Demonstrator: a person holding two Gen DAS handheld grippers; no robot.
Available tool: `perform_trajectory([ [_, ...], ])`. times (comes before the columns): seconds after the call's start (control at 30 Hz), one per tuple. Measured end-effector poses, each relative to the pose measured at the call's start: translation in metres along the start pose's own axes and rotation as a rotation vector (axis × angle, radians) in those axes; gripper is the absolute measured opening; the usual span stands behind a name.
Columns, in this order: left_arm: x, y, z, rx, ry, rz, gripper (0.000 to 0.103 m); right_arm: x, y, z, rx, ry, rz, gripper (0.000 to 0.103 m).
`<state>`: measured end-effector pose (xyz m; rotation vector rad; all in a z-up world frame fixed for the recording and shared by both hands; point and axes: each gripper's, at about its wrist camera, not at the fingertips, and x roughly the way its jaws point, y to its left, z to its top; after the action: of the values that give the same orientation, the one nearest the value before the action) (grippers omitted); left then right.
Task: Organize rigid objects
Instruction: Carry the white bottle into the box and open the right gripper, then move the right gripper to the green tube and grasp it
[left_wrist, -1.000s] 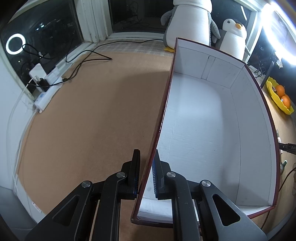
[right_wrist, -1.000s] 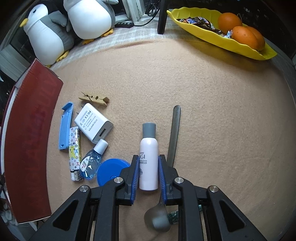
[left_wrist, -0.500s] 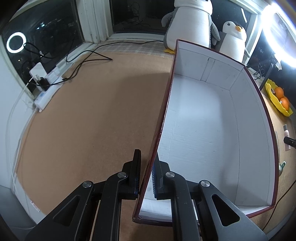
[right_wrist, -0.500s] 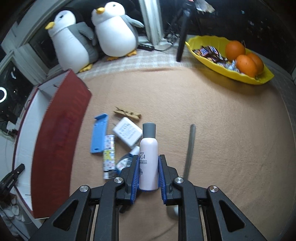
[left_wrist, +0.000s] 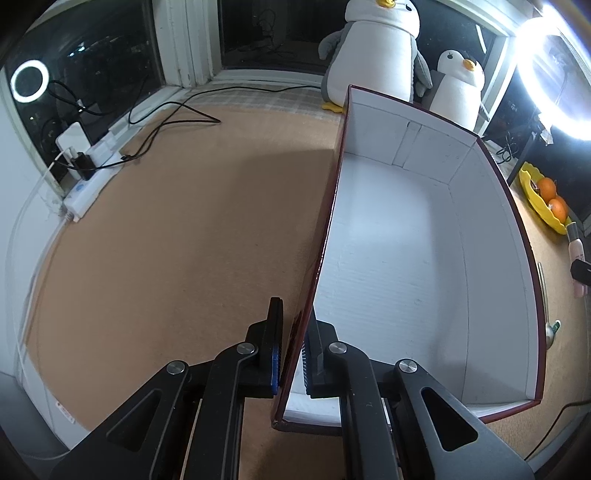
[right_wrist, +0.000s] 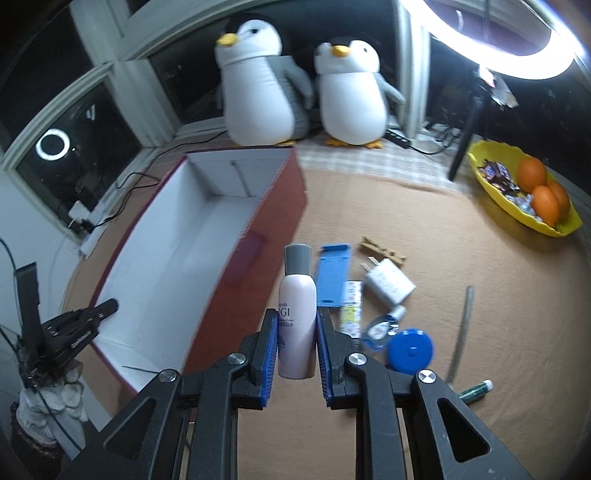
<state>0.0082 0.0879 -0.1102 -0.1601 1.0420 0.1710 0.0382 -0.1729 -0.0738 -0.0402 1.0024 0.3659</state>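
A dark red box (left_wrist: 406, 258) with a white inside stands on the tan mat, nothing in it. My left gripper (left_wrist: 293, 343) is shut on its left wall near the front corner. In the right wrist view the same box (right_wrist: 280, 199) lies left of centre, with the left gripper (right_wrist: 107, 308) at its near end. My right gripper (right_wrist: 297, 332) is shut on a pale pink bottle (right_wrist: 297, 314) with a grey cap, held in the air beside the box's right wall. That pink bottle (left_wrist: 576, 254) shows at the right edge of the left wrist view.
On the mat to the right lie a blue holder (right_wrist: 332, 275), a clothespin (right_wrist: 382, 251), a white charger (right_wrist: 389, 286), a lighter (right_wrist: 351, 306), a small clear bottle (right_wrist: 384, 325), a blue round lid (right_wrist: 410, 349) and a long grey tool (right_wrist: 461, 332). A yellow fruit tray (right_wrist: 565, 227) and two plush penguins (right_wrist: 262, 96) stand behind.
My right gripper has lifted the pink bottle off the mat and carried it left toward the box, whose inside now shows. The left gripper has kept its hold on the box wall.
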Motion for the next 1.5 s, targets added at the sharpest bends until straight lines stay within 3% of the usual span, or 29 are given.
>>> perform_trajectory([
  [0.43, -0.003, 0.003, -0.003, 0.005, -0.014, -0.026, 0.007, 0.016, 0.08, -0.005, -0.135, 0.026, 0.074, 0.018],
  [0.77, 0.0, 0.006, -0.006, -0.008, -0.009, -0.037, 0.007, 0.042, 0.104, -0.011, -0.18, 0.081, 0.074, 0.018],
  [0.9, -0.001, 0.006, -0.005, -0.007, -0.006, -0.041, 0.007, 0.037, 0.105, -0.009, -0.187, 0.066, 0.076, 0.033],
  [1.23, -0.008, 0.005, -0.002, -0.008, -0.006, -0.046, 0.007, 0.012, 0.069, -0.008, -0.082, 0.006, 0.076, 0.034],
  [1.5, -0.007, 0.002, -0.002, 0.004, -0.003, -0.016, 0.007, -0.017, -0.033, -0.03, 0.128, -0.03, -0.042, 0.034],
])
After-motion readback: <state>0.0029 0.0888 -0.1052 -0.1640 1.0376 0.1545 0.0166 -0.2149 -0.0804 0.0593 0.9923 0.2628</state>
